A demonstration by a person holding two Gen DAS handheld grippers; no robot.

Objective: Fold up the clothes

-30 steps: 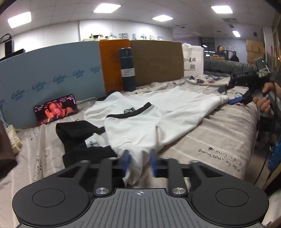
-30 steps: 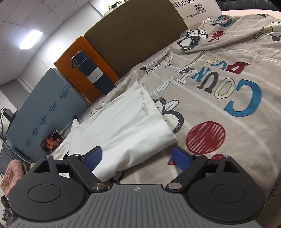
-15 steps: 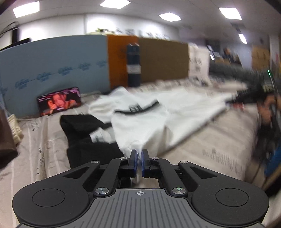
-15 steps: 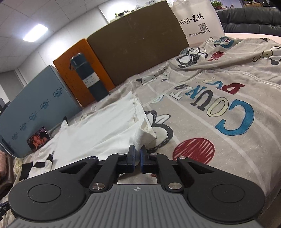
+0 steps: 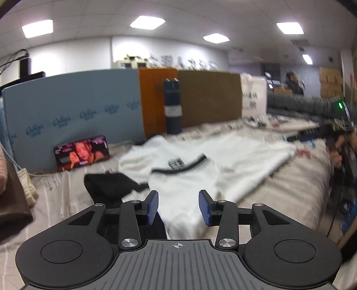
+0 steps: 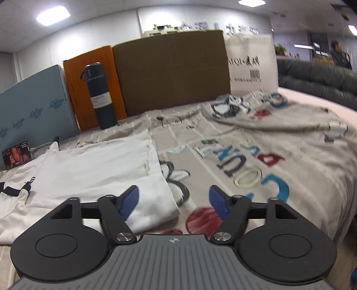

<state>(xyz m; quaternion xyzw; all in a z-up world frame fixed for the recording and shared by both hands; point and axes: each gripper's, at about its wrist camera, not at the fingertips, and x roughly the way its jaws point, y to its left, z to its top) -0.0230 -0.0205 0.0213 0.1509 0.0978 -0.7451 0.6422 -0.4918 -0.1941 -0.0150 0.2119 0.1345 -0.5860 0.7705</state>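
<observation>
White T-shirt (image 5: 200, 169) lies lengthwise along the bed's (image 5: 296, 191) near edge, its collar end under the opening, empty left gripper (image 5: 178, 207) and its hem corner under the opening, empty right gripper (image 6: 174, 204).

Lighting is even and fairly bright, from ceiling panels (image 5: 147, 21) that blow out to white glare. Shadows are soft and faint. Both views show motion blur: the white shirt (image 5: 200, 169) and the printed bedcover (image 6: 256, 160) smear. Fisheye distortion bends straight lines and darkens the corners.
</observation>
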